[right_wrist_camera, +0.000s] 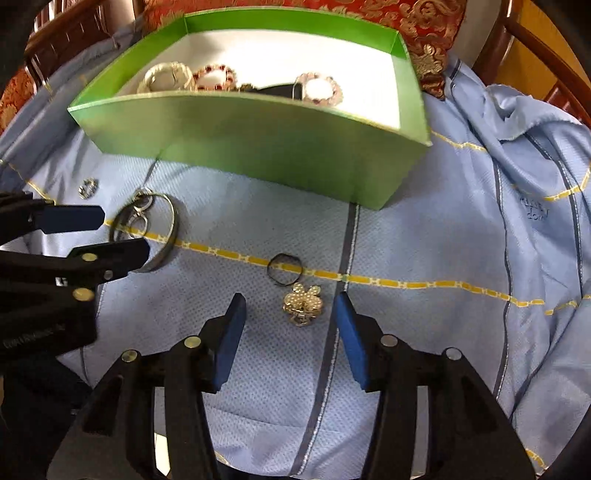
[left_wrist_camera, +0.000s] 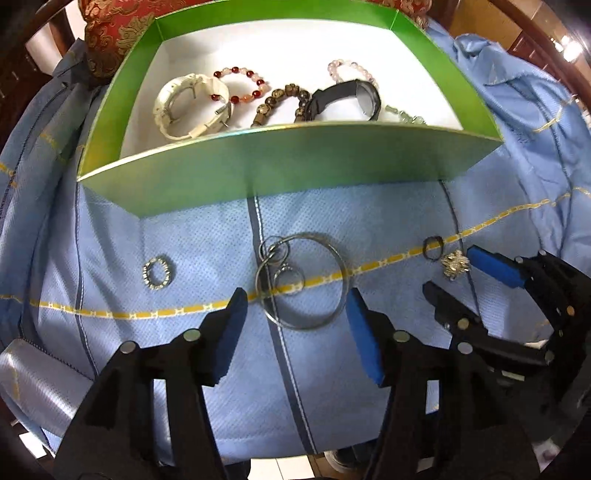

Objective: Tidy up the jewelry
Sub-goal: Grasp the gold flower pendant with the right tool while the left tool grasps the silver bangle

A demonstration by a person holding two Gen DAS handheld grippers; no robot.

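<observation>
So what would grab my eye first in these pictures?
Probably the bright green box at the back of the blue cloth, already holding watches and bead bracelets. In front of it, loose pieces lie on the cloth: a big silver bangle ahead of the open left claw and a gold flower brooch between the open right claw's fingers.

Blue cloth (left_wrist_camera: 155,229), red brocade cushion (right_wrist_camera: 406,18)

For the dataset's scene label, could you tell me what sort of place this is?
Probably a home living or dining room: a blue cloth spread as a work surface, dark carved wooden chairs with a red-and-gold brocade cushion, and a green box holding jewelry.
</observation>
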